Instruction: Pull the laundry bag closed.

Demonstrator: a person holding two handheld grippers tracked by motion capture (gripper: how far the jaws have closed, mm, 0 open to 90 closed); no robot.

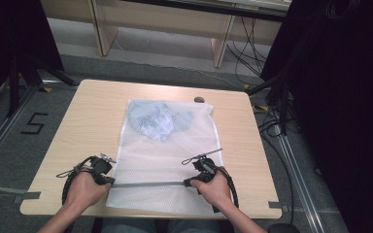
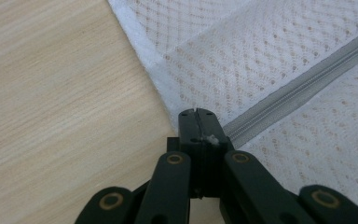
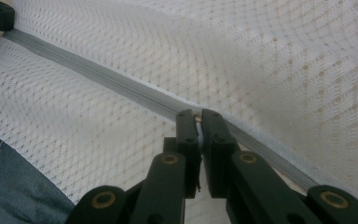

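A white mesh laundry bag point(image 1: 170, 160) lies flat on the wooden table point(image 1: 87, 121), with a pale blue and white garment point(image 1: 158, 120) inside its far end. A grey zipper point(image 1: 148, 184) runs across the bag near the front edge. My left gripper point(image 1: 109, 180) is shut on the bag's left edge where the zipper point(image 2: 298, 93) ends, its tips point(image 2: 196, 113) pinching the fabric. My right gripper point(image 1: 188, 182) is shut on the zipper point(image 3: 98, 74) farther right; something small and pale, apparently the pull, sits between its tips point(image 3: 198, 115).
A small dark grey object point(image 1: 199, 99) lies at the table's far edge beside the bag. Bare wood point(image 2: 51, 93) spreads left of the bag. The person's jeans point(image 3: 18, 191) show below the front edge. Black stands and cables surround the table on the floor.
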